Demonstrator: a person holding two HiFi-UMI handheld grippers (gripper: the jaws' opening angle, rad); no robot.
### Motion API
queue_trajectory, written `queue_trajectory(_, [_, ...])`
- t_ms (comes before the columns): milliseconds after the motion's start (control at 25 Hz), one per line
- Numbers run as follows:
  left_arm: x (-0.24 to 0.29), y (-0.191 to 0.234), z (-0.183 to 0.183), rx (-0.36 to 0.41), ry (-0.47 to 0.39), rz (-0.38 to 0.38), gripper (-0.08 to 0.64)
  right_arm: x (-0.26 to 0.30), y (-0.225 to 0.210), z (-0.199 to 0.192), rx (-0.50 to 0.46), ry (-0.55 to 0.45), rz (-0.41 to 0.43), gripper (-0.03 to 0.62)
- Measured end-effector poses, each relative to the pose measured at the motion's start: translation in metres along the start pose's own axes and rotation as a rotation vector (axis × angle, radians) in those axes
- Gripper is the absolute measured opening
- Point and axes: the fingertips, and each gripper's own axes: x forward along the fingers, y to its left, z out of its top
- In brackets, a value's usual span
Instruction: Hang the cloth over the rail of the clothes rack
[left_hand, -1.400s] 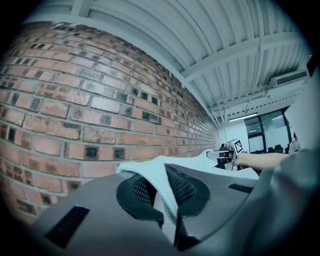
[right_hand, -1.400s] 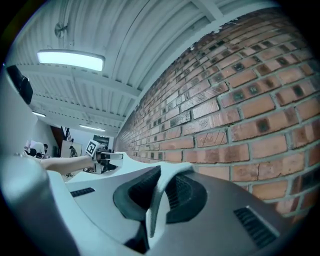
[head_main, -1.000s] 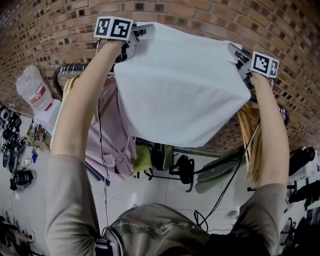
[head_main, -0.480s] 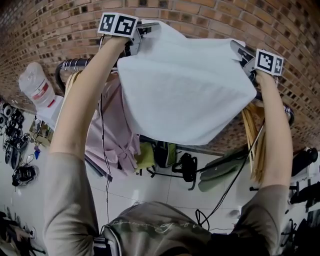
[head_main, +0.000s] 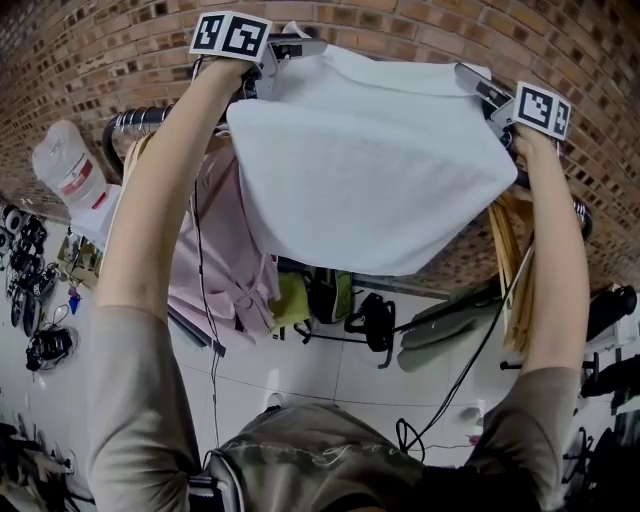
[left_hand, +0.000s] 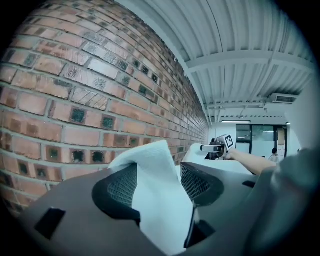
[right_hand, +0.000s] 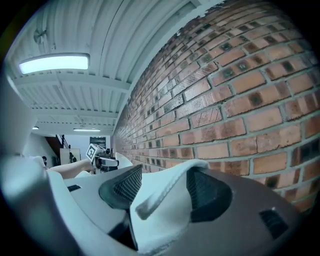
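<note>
A white cloth (head_main: 370, 170) is spread wide in front of the brick wall, above the chrome rail (head_main: 140, 122) of the clothes rack. My left gripper (head_main: 300, 45) is at its top left corner and my right gripper (head_main: 472, 78) at its top right corner. Both pairs of jaws have just been opening. In the left gripper view the cloth (left_hand: 155, 200) lies loose between the parted pads of the left gripper (left_hand: 159, 180). In the right gripper view a folded edge of cloth (right_hand: 160, 215) rests between the spread pads of the right gripper (right_hand: 165, 190).
A pink garment (head_main: 225, 260) hangs on the rail under the cloth at the left, and wooden hangers (head_main: 510, 280) hang at the right. A large water bottle (head_main: 65, 175) stands at the far left. Bags (head_main: 365, 335) and cables lie on the tiled floor below.
Both grippers held the cloth's corners pinched before; now their jaws stand apart round them. The cloth has edged up and a little toward the wall, and the hands hardly moved.
</note>
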Motion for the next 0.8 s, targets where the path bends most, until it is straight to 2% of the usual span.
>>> queue_trajectory(200, [0.002,-0.005,-0.008,-0.008,0.035,-0.016,0.264,-0.001,-0.011,-0.005,0.014,0.011,-0.067,0.394])
queue_trajectory(280, [0.002,-0.004,-0.006,-0.021,0.022,-0.008,0.264,-0.002,-0.015,-0.004,0.024,0.001,-0.082,0.419])
queue_trajectory(600, [0.003,-0.007,-0.007,0.004,0.02,-0.01,0.264,-0.013,-0.03,0.005,0.1,-0.083,-0.129,0.42])
queue_trajectory(800, [0.004,-0.01,-0.005,0.012,0.013,-0.023,0.264,-0.011,-0.025,0.004,0.06,-0.067,-0.12,0.42])
